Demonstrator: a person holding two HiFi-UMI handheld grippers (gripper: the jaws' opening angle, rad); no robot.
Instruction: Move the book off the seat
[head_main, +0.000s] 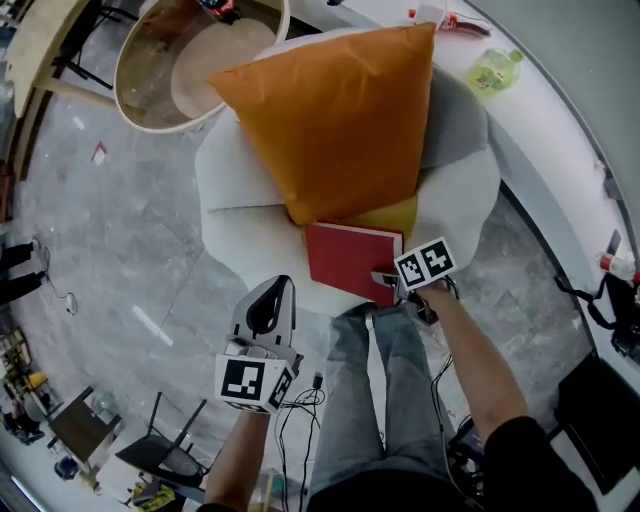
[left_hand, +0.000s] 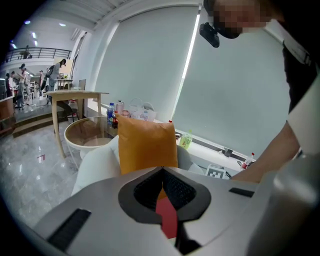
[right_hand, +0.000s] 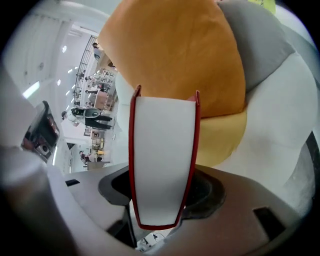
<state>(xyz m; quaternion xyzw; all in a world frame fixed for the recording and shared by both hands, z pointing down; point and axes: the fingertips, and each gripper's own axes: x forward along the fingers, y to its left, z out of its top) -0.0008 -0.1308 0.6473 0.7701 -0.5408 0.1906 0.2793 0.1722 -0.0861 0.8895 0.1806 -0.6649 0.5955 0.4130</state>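
A red book (head_main: 350, 260) lies on the front of a white armchair's seat (head_main: 250, 240), half tucked under a big orange cushion (head_main: 335, 110). My right gripper (head_main: 385, 280) is at the book's near right corner. In the right gripper view the book's white page edge (right_hand: 162, 165) fills the gap between the jaws, whose pads sit against both red covers. My left gripper (head_main: 275, 290) hangs off the seat's front left, its jaws together and holding nothing. Through its jaws a sliver of the book (left_hand: 167, 217) shows.
A yellow cushion (head_main: 395, 215) and a grey one (head_main: 455, 120) lie behind the book. A round glass side table (head_main: 190, 60) stands at the chair's back left. A white ledge carries a green bottle (head_main: 495, 72). The person's legs (head_main: 385, 380) and cables (head_main: 300, 400) are below the seat.
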